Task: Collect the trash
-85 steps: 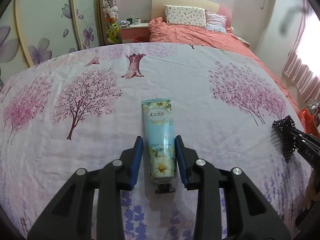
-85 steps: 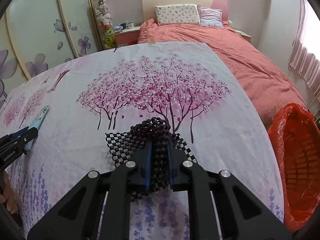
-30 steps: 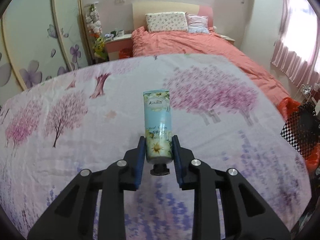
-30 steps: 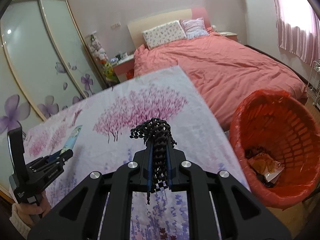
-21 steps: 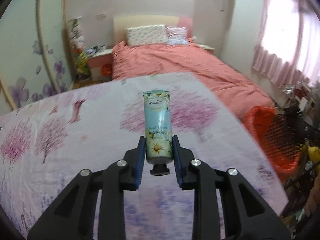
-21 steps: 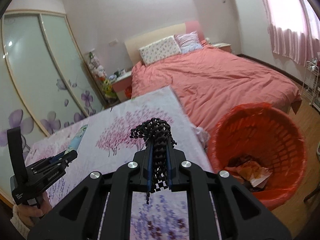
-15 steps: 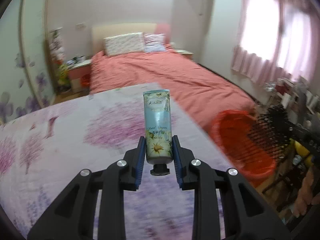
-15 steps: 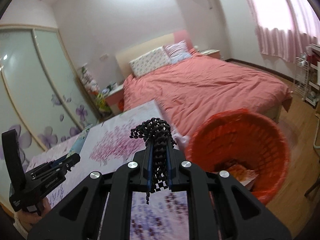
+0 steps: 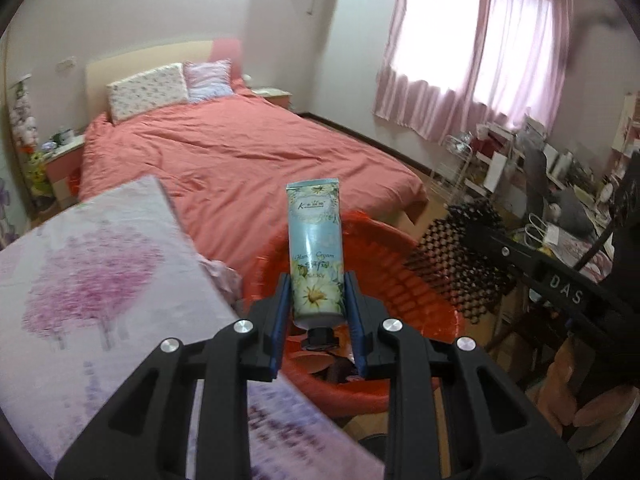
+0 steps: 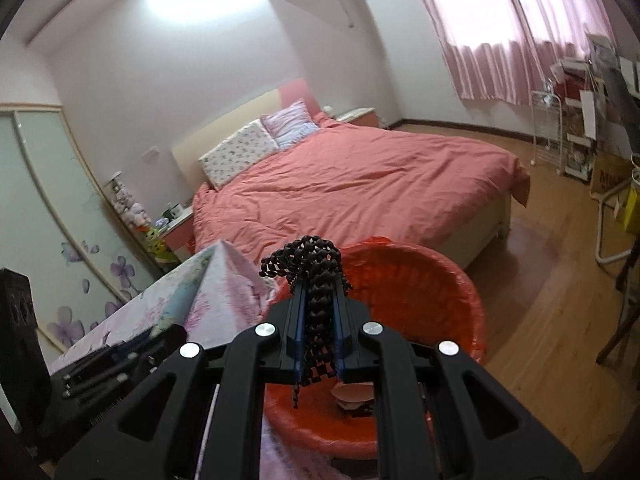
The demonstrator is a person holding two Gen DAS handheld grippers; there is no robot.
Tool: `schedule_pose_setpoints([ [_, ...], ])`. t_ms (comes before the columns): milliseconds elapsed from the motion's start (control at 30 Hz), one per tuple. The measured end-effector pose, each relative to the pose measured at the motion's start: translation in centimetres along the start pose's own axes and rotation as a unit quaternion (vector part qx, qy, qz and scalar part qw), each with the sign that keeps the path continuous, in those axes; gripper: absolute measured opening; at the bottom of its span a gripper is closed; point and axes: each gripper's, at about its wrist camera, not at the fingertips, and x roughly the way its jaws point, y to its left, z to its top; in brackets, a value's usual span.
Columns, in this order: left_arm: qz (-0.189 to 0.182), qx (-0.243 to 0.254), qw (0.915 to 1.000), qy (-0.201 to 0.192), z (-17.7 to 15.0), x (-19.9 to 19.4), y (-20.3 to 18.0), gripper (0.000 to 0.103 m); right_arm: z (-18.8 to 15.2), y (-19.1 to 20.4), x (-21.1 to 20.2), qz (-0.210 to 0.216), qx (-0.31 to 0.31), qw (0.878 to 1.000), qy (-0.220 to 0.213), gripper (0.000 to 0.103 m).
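My left gripper point(image 9: 318, 300) is shut on a light-blue hand cream tube point(image 9: 316, 248), cap toward me, held in the air above the red trash basket point(image 9: 400, 280). My right gripper point(image 10: 318, 320) is shut on a black mesh net point(image 10: 316, 280) and holds it over the near rim of the same basket point(image 10: 420, 280). The net point(image 9: 452, 252) and the right gripper also show at the right of the left wrist view. Some wrappers point(image 10: 352, 394) lie at the basket's bottom.
The table with the floral cloth point(image 9: 92, 280) is at lower left. A bed with a salmon cover point(image 9: 240, 160) stands behind the basket. A cluttered desk and wire rack point(image 9: 540, 184) stand at the right by the pink curtains. Wooden floor point(image 10: 560, 320) lies right of the basket.
Both grippers lifted their items off the table and swung right. They now hang over the red basket, which has come close in both views.
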Motion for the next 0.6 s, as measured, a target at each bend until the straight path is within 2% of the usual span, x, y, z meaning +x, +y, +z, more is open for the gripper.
schedule_pose_setpoints([
  [133,0.0,0.005,0.9996,0.029,-0.3,3.8,-1.1,0.027,0.1,-1.6,1.9,0.003,0.011,1.0,0.025,0.013],
  [233,0.014,0.008,0.9991,0.039,-0.5,5.2,-1.0,0.039,-0.2,-2.4,2.8,0.001,0.019,0.999,0.041,0.02],
  [300,0.027,0.008,0.9988,0.039,-0.8,5.4,-0.7,0.048,-0.5,-2.8,2.5,0.003,0.023,0.999,0.043,0.035],
  [367,0.04,0.005,0.9984,0.04,-1.2,5.3,-0.2,0.05,-0.8,-3.1,2.1,0.001,0.024,0.999,0.041,0.045],
  [533,0.064,-0.001,0.9975,0.031,-1.6,2.5,1.9,0.051,-1.1,-2.7,0.1,-0.012,0.023,0.999,0.026,0.061],
  [600,0.078,0.0,0.9969,0.013,-2.3,0.1,2.4,0.059,-1.4,-1.9,-1.7,-0.022,0.01,1.0,0.01,0.073],
])
